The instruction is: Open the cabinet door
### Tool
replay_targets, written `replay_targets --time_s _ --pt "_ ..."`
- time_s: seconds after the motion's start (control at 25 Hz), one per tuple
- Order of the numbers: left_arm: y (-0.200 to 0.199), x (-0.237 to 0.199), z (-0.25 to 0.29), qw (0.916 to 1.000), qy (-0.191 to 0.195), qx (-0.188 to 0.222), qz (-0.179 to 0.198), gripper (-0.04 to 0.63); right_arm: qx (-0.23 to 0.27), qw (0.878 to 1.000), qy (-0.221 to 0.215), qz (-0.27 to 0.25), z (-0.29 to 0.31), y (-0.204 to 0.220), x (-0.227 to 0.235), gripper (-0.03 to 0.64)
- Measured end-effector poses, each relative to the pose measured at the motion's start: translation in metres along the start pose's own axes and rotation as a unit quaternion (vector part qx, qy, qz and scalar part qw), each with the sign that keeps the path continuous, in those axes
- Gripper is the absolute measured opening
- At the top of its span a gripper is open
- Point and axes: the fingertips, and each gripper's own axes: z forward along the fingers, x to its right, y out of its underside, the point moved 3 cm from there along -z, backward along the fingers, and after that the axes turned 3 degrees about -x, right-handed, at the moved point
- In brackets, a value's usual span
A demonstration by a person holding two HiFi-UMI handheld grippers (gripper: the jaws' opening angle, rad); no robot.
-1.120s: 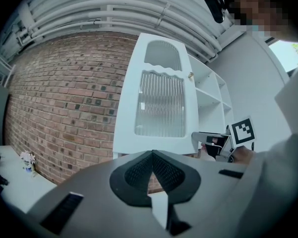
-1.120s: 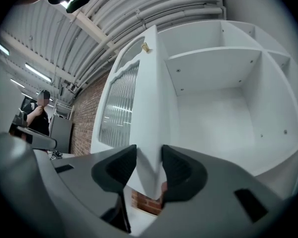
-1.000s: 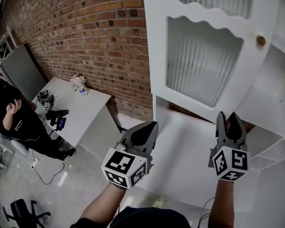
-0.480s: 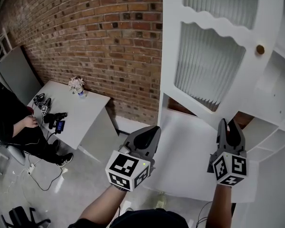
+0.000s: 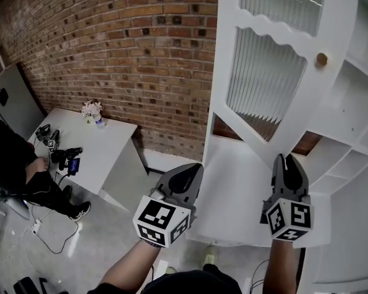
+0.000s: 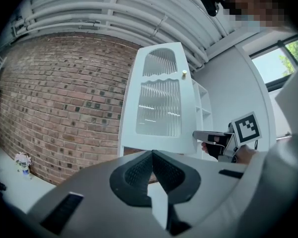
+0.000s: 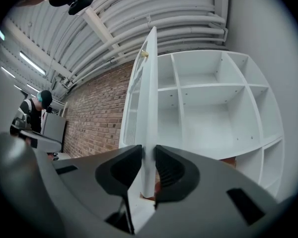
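White door [image 5: 267,84] stands ajar, its edge between our right gripper's [image 7: 149,157] closing jaws; the left gripper [image 6: 152,158] (pressed together, empty) hangs idle. We should grip squarely, then follow the hinge's arc.

Landmark: cabinet [image 5: 356,109], open shelves facing out.
- Behind and left of cabinet: brick wall [image 5: 110,41].
- Cabinet door [image 5: 276,72] swung out from the cabinet's left side, with the knob [image 5: 322,59] near its free edge.
- Well left of cabinet, against the wall: desk [image 5: 107,144] with small items [image 5: 64,155] on it. A seated person [image 5: 12,164] is on the desk's side away from the cabinet.
- Before cabinet: left gripper [image 5: 195,169] at lower left. Right gripper [image 5: 286,159] is at the door's lower free edge, which sits between its closing jaws.
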Motion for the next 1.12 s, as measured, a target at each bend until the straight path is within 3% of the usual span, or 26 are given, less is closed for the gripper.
replay_targets --time_s 0.6,1.12 --pt "-0.005 -0.012 -0.053 0.9999 0.001 0.016 -0.003 0.006 0.012 0.999 -0.047 -0.025 -0.033 -0.007 -0.084 0.061" --pt "-0.012 -0.029 -0.082 0.9995 -0.020 0.026 0.001 0.006 0.016 0.992 -0.123 -0.034 -0.032 -0.012 -0.147 0.064"
